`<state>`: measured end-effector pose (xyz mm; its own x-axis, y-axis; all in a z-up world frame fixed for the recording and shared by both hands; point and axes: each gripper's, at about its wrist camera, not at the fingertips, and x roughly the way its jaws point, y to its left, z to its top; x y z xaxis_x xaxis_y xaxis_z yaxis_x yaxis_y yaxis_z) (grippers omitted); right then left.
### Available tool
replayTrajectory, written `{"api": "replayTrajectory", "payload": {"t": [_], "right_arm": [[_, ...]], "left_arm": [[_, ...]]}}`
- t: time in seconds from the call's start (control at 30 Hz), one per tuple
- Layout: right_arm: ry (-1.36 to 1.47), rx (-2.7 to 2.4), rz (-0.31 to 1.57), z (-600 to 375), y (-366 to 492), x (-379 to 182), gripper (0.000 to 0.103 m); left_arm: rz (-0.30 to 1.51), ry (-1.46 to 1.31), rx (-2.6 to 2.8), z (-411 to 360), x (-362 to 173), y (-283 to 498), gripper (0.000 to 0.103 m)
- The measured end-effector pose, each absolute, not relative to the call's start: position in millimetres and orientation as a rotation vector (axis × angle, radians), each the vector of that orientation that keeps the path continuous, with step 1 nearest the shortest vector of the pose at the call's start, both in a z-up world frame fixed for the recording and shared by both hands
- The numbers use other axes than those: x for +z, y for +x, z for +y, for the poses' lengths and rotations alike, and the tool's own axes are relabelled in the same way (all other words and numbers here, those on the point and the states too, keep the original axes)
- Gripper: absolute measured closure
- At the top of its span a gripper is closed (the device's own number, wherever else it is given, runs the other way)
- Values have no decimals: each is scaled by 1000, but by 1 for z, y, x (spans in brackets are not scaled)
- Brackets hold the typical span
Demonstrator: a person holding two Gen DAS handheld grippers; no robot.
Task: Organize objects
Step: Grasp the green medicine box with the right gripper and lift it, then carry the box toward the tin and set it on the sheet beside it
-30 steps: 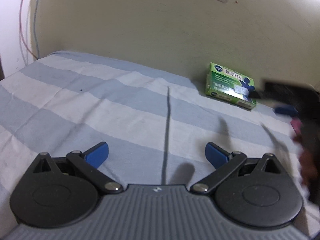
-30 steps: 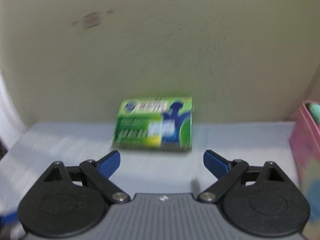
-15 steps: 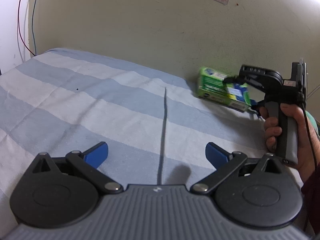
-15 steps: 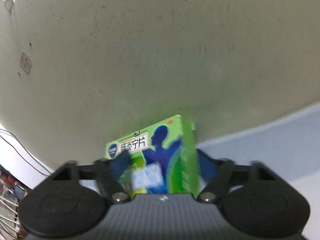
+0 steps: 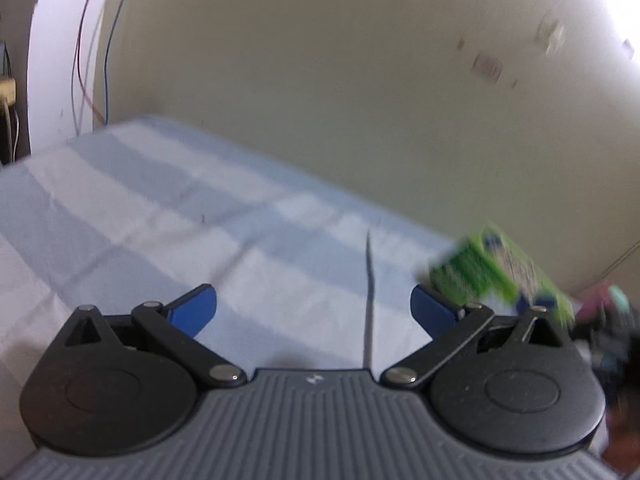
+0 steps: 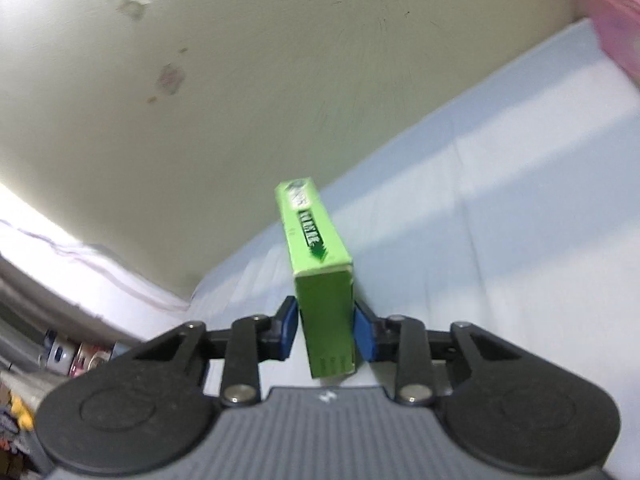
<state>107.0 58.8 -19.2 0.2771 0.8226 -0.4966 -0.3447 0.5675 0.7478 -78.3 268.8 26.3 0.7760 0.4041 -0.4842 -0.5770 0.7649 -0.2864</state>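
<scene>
Green box (image 6: 325,280): clamped between right gripper (image 6: 325,330) pads, lower end hidden.
Left gripper (image 5: 313,310): jaws wide, holding nothing; box blurred at 3 o'clock.
Pink bin (image 6: 608,20): cut off at 1 o'clock.

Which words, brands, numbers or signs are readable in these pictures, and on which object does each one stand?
No text can be quoted.
Green box, held between the right gripper fingers: a dark band of white characters and a round logo, too blurred to read.
The same green box in the left wrist view: print smeared by motion.
Wall: only marks.

One green medicine box (image 6: 322,276), two grippers: right gripper (image 6: 325,330), left gripper (image 5: 314,310); one pink bin (image 6: 608,20).
</scene>
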Motion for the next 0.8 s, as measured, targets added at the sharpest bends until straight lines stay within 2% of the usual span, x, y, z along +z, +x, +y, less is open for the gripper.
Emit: {"api": "replayTrajectory", "payload": {"t": [0.17, 0.37, 0.5, 0.6, 0.67, 0.7, 0.8], "right_arm": [[560, 882, 1033, -13, 41, -3, 75], [611, 837, 1080, -137, -29, 6, 72], [620, 596, 1013, -226, -57, 5, 58], [470, 307, 824, -273, -79, 20, 45], [346, 207, 720, -275, -90, 33, 41], [328, 229, 699, -285, -100, 33, 36], [261, 342, 681, -269, -109, 34, 29]], "left_arm": [[338, -431, 381, 258, 30, -84, 0], [416, -409, -20, 209, 22, -74, 0], [477, -275, -169, 147, 20, -64, 0], [524, -198, -248, 100, 17, -60, 0], [550, -189, -292, 77, 12, -55, 0], [555, -184, -311, 66, 10, -54, 0], [566, -141, -322, 37, 5, -48, 0]]}}
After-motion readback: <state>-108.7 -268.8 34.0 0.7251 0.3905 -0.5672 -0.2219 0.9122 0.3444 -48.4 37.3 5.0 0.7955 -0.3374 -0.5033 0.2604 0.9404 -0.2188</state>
